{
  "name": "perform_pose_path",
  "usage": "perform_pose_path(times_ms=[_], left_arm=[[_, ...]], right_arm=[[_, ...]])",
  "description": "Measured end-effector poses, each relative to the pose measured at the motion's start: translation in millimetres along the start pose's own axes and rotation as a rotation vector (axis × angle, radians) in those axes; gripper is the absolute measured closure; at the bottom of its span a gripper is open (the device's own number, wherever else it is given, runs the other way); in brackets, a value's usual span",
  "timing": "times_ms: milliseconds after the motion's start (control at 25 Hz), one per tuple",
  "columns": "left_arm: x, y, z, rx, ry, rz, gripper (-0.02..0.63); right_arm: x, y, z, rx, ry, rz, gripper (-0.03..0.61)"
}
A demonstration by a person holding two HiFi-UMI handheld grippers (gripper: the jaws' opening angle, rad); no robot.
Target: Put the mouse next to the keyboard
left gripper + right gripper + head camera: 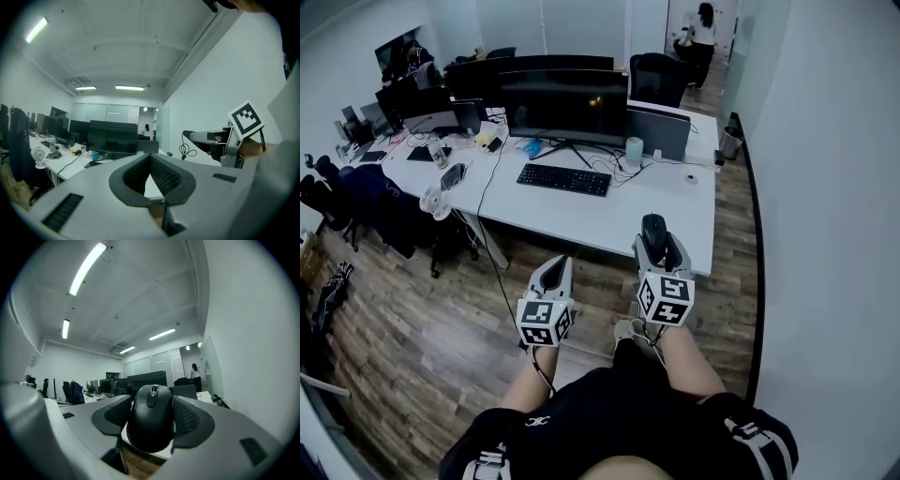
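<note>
While the grey left gripper [554,266] is hanging clenched on nothing, the flat black keyboard [563,178] is lying on the white desk [609,223]. The grey right gripper [662,246] is clasping the rounded black mouse [653,228] over the desk's near edge, apart from the keyboard.

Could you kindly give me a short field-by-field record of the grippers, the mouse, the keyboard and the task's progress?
right gripper: shut on the black mouse
left gripper: jaws together, empty
keyboard: on the white desk, before the monitor
mouse position: in the gripper, apart from the keyboard, at the desk's near edge in the head view
task: mouse not yet placed beside keyboard
</note>
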State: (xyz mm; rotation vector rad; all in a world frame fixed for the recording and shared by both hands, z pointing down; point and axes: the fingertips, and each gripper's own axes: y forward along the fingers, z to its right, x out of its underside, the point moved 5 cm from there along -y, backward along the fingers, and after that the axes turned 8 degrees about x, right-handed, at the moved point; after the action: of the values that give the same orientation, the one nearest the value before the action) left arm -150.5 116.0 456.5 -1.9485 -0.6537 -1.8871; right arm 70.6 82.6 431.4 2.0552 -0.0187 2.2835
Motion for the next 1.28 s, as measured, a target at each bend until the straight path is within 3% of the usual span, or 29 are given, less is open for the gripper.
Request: perform_pose_path(times_ms=[240, 760, 1280], left_arm=[[1.4, 79.6, -37.0, -0.013, -0.006, -0.009, 0.600], [-30.3, 326.0, -119.5, 0.021, 0.011, -0.032, 0.600], [-33.0, 423.3, -192.7, 0.046, -0.004, -0.077, 0.600]], right_arm=[[3.5, 88.6, 22.0, 0.007, 0.012, -0.018, 0.288], [-21.0, 335.1, 86.6, -0.003, 0.016, -0.028, 0.288], [10.4, 467.8, 94.6, 0.050, -0.004, -0.130, 0.288]])
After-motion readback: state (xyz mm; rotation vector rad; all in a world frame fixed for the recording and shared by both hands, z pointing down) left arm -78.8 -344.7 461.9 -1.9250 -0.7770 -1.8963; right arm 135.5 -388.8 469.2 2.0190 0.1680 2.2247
